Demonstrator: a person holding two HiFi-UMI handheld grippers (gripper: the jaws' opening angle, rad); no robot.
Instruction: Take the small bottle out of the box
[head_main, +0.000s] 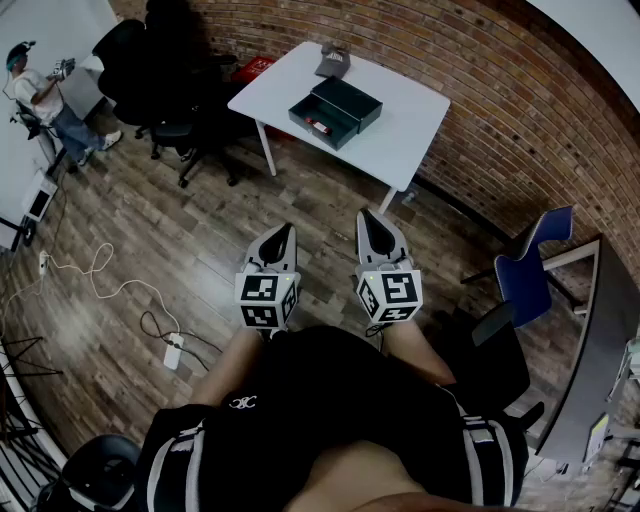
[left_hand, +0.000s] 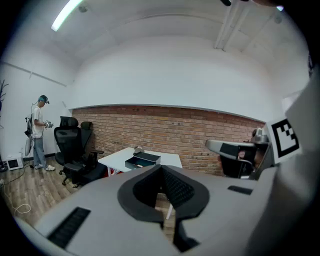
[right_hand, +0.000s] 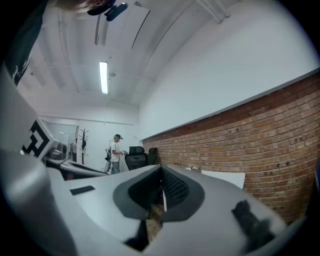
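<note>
A dark open box (head_main: 337, 110) lies on a white table (head_main: 400, 140) across the room, with a small reddish object (head_main: 317, 125) inside that may be the bottle. The left gripper view also catches the box (left_hand: 142, 160) on the table (left_hand: 172, 160), far off. Both grippers hang in front of my body over the wood floor, well short of the table. My left gripper (head_main: 286, 229) is shut with nothing in it. My right gripper (head_main: 365, 215) is shut and empty too. Their tips meet in each gripper view, the left gripper (left_hand: 161, 167) and the right gripper (right_hand: 161, 168).
A grey object (head_main: 333, 61) sits at the table's far end. Black office chairs (head_main: 165, 70) stand left of the table, and a person (head_main: 45, 100) stands beyond them. A blue chair (head_main: 535, 265) and a desk (head_main: 600, 340) are at the right. Cables and a power strip (head_main: 172, 350) lie on the floor.
</note>
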